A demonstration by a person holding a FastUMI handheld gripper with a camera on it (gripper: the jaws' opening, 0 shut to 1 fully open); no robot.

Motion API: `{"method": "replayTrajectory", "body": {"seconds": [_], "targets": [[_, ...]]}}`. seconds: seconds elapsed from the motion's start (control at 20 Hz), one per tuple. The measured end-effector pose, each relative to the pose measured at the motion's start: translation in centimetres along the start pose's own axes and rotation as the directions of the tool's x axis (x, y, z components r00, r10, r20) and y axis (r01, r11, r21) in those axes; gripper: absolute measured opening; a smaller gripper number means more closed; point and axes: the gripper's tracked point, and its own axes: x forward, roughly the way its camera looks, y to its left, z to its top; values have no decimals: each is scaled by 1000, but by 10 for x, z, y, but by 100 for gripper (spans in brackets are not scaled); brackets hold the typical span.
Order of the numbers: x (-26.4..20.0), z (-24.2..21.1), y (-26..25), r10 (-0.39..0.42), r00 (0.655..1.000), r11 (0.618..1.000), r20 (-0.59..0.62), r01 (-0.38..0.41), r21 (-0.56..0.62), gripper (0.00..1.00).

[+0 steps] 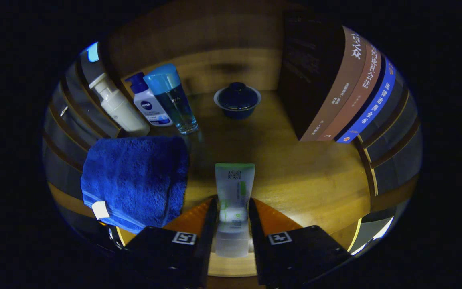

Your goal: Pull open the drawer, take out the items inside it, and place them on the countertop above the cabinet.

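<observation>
Progress: the tongs (233, 218) are over the wooden tabletop (307, 176) with a cosmetic tube (234, 200) in their grip, so I judge the drawer step done and this item on its way to being set down; it is not yet released.
Already on the tabletop: a folded blue towel (134, 180) lies just beside the tube, hanging a little over the near edge. Whether it came from the drawer cannot be told.
Still to do: let go of the tube on the wood, then go back for anything left in the drawer. The drawer's contents cannot be judged from here.
Tongs: pressed in on the tube from both sides, one finger against each flank, the cap end toward the camera and the green-edged crimped end pointing ahead.
Tube position: between the fingers, held low over the front part of the tabletop; whether it touches the wood cannot be told.
Pose: the tongs point forward and slightly down along the tabletop toward the back wall.
Ahead: a dark lidded bowl (237, 100) stands well beyond the tube.
To the far left: a white pump bottle (118, 106), a white lotion bottle (148, 102) and a clear blue-capped bottle (173, 98) stand close together behind the towel.
To the far right: a row of upright books (347, 88).
</observation>
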Motion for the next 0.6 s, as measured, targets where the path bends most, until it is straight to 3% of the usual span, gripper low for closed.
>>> {"method": "replayTrajectory", "body": {"seconds": [0.2, 0.6], "targets": [[-8, 1, 5, 6, 1000, 999, 28, -5, -34, 100], [-63, 6, 20, 53, 976, 998, 211, -46, -38, 100]]}}
